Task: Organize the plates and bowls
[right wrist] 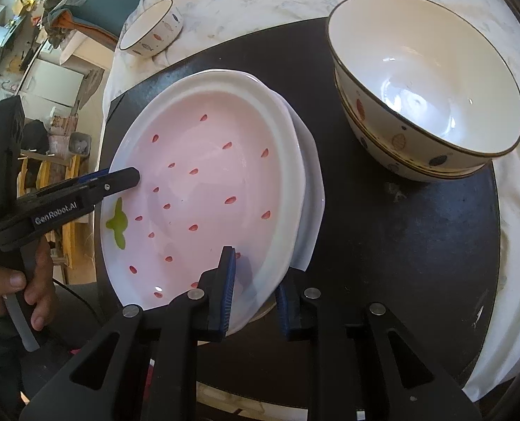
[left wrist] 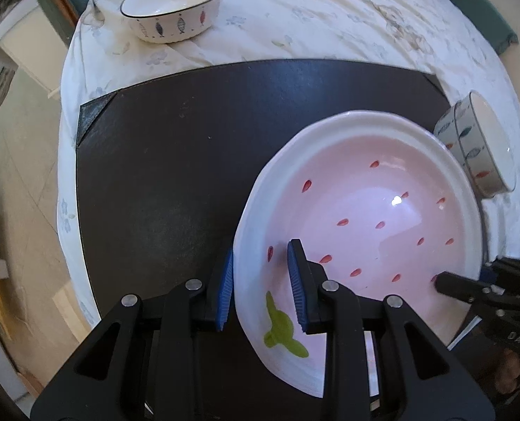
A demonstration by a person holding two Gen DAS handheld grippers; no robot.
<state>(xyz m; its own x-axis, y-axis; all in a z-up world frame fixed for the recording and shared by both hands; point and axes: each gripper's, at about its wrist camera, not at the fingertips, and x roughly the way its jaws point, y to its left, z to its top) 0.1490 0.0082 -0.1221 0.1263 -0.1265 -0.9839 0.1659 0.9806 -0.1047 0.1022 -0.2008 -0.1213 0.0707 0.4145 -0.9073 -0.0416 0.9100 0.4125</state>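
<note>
A pink strawberry-pattern plate (left wrist: 365, 217) with a white rim is held tilted over the black mat (left wrist: 161, 175). My left gripper (left wrist: 260, 287) is shut on the plate's left rim. My right gripper (right wrist: 256, 287) is shut on its near rim, with the plate (right wrist: 207, 189) in front of it. A second white plate (right wrist: 309, 189) lies under it on the mat (right wrist: 400, 245). The left gripper also shows in the right wrist view (right wrist: 126, 175). Two stacked fish-pattern bowls (right wrist: 425, 98) stand to the right. A single fish-pattern bowl (left wrist: 172, 7) stands at the far left of the table.
The round table carries a white floral cloth (left wrist: 312, 10). The stacked bowls also show in the left wrist view (left wrist: 481, 140) at the mat's right edge. A white cabinet (left wrist: 25, 49) and floor lie beyond the table's left edge. My hand (right wrist: 18, 280) holds the left gripper's handle.
</note>
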